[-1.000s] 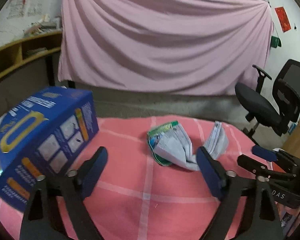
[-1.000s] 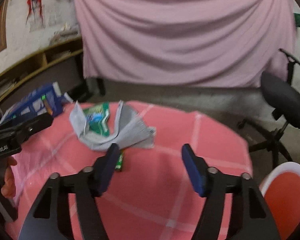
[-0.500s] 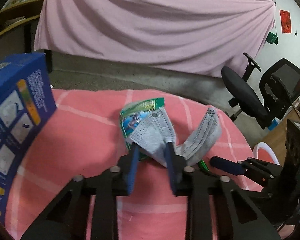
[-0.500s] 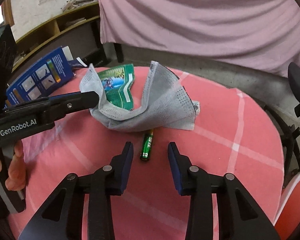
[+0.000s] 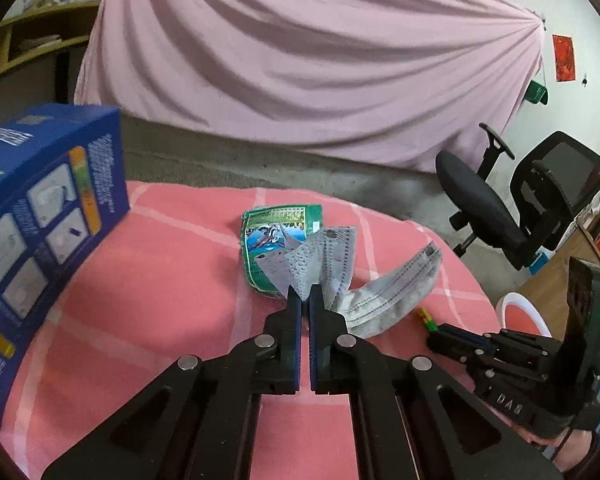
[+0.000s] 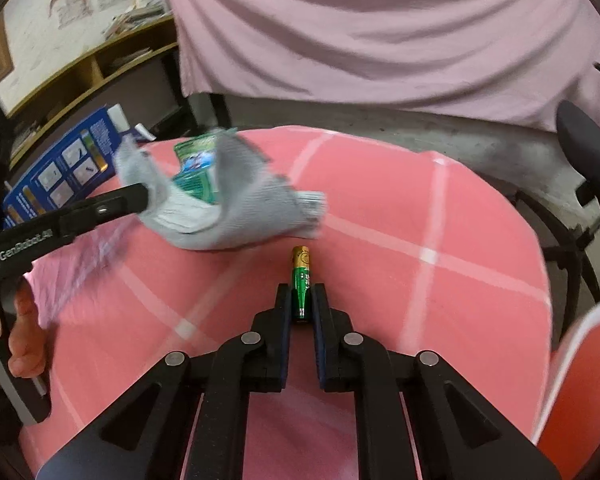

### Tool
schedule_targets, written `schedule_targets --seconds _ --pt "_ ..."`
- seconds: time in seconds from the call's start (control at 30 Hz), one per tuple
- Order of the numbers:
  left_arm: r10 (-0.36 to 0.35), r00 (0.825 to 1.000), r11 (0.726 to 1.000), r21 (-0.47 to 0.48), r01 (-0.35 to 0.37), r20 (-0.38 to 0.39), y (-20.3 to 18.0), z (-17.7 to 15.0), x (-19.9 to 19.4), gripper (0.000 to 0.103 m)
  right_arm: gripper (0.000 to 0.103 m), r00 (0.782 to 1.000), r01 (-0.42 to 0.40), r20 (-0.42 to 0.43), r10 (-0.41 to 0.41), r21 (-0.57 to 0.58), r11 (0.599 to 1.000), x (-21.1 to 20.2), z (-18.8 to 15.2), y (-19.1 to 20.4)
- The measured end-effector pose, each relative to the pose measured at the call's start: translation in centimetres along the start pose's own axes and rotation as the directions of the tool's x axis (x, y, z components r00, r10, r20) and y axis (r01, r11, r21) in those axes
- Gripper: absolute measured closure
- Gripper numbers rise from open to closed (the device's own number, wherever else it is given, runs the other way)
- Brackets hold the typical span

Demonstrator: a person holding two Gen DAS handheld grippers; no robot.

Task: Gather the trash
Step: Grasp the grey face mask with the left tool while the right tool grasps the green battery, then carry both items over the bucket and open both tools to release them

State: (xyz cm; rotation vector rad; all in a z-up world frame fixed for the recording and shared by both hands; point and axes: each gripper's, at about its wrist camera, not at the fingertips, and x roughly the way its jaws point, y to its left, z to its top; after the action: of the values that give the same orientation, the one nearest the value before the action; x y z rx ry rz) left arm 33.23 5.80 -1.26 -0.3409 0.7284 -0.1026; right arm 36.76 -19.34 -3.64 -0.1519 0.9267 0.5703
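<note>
Both tongs have just closed over the pink checked tablecloth: left gripper pinching the grey mask, right gripper clamping the green battery; pink curtain beyond.

- Left gripper: black linkage arms, silver round pivot screws, blue-lined pads; white "GenRobot.AI" lettering along its side.
- Right gripper: matching black frame, silver screws, blue pads; "DAS" marking, small green light.
</note>
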Motion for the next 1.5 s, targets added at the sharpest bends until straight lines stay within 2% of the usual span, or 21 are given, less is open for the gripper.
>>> schedule_targets --seconds 0.17,0.37,0.63,1.0,1.17,1.27,1.33,1.5 --pt "-0.006 0.996 0.997 0.081 -0.001 0.086 -1.5 -1.5 -2.6 0.102 0.095 0.996 0.004 0.092 -0.005 0.020 1.000 -2.5 -0.9 -0.5" --pt "-0.042 0.989 0.978 0.209 0.011 0.142 -4.1 -4.1 -4.7 0.102 0.095 0.974 0.036 0.224 -0.035 0.003 0.999 -6.0 -2.2 0.5" --pt "-0.056 0.981 0.971 0.239 0.010 0.185 -5.5 -6.7 -6.3 0.102 0.095 0.934 0.043 0.357 -0.035 -0.014 0.999 -8.7 -3.6 1.1" --pt "-0.051 0.985 0.968 0.249 0.009 0.164 -6.5 -7.4 -6.3 0.102 0.095 0.923 0.020 0.384 -0.015 -0.010 1.000 -9.4 -3.9 1.0" --pt "-0.046 0.982 0.967 0.253 -0.002 0.182 -6.9 -7.3 -6.6 0.102 0.095 0.906 0.020 0.422 -0.015 -0.007 1.000 -10.1 -4.4 1.1" --pt "-0.044 0.974 0.962 0.273 -0.020 0.223 -7.7 -7.5 -7.2 0.102 0.095 0.886 0.014 0.464 -0.009 -0.007 1.000 -10.9 -4.8 1.1" --pt "-0.041 0.966 0.960 0.278 -0.033 0.256 -8.3 -7.9 -7.8 0.102 0.095 0.864 0.016 0.503 -0.010 -0.008 1.000 -11.7 -5.1 1.1" --pt "-0.023 0.938 0.971 0.232 -0.062 0.347 -9.6 -9.5 -9.8 0.102 0.095 0.810 0.060 0.585 -0.036 -0.022 0.998 -13.8 -5.9 0.8"
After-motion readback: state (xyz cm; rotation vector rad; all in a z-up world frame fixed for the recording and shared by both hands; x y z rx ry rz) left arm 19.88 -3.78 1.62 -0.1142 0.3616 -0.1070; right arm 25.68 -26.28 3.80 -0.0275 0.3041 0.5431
